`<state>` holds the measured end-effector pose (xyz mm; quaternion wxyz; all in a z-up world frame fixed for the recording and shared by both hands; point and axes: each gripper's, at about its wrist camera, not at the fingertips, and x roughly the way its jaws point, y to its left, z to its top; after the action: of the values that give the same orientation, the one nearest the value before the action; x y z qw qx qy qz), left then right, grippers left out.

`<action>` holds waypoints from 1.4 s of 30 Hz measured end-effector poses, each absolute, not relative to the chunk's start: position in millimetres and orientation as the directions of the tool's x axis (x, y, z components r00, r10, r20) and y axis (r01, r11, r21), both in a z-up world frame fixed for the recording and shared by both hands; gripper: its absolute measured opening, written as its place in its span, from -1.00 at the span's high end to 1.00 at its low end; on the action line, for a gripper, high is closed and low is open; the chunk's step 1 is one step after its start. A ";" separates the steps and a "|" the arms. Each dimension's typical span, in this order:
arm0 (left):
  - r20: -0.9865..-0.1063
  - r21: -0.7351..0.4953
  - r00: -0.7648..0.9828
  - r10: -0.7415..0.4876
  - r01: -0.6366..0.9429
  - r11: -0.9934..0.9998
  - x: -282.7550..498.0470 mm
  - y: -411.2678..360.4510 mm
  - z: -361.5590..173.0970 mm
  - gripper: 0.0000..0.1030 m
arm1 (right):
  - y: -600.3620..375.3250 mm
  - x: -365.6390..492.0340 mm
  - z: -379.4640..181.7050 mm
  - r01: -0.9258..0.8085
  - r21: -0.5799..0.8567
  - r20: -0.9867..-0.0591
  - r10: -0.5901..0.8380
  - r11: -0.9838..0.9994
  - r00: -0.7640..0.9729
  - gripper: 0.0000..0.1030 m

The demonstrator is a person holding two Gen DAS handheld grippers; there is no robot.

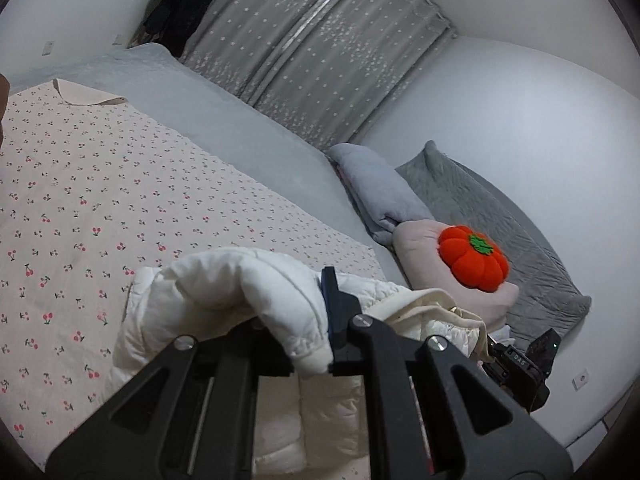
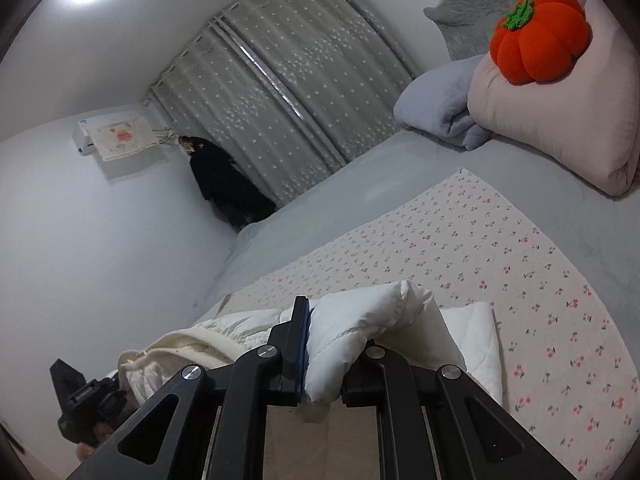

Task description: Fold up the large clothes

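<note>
Cherry-print sheet (image 2: 500, 248) on the bed, and both tongs, left gripper (image 1: 296, 344) and right gripper (image 2: 324, 360), pinch the white padded jacket (image 1: 224, 280) shut, lifting its near edge to fold.

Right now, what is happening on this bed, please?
A person is folding a white padded jacket with two hand-held grippers. The left gripper is shut on one bunched part of it, and the right gripper is shut on another. The jacket is held above a cherry-print sheet spread over the bed. A pumpkin cushion rests on a pillow at the bed's far end.
</note>
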<state>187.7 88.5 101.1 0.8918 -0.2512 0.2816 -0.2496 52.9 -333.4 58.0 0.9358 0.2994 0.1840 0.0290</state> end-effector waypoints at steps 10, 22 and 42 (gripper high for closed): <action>-0.501 -0.460 0.747 -0.437 0.197 0.866 262.6 60.2 17.0 0.69 | -334.0 152.7 -4.3 0.196 0.454 -0.482 0.054 0.869 0.875 0.76; -0.592 -0.430 0.684 -0.426 0.179 0.885 292.4 48.6 -34.1 0.66 | -343.2 200.9 -99.6 0.288 0.386 -0.646 0.034 0.877 0.763 0.77; -0.593 -0.114 0.660 -0.461 0.498 0.860 220.1 -42.3 14.2 -0.66 | -220.7 170.4 -27.9 -0.060 0.081 -0.558 0.095 0.995 0.824 -0.43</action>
<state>220.1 -42.3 14.2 0.9107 0.0289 0.3171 -0.2632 170.4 -220.7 -27.9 0.9545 0.0301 0.2938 0.0406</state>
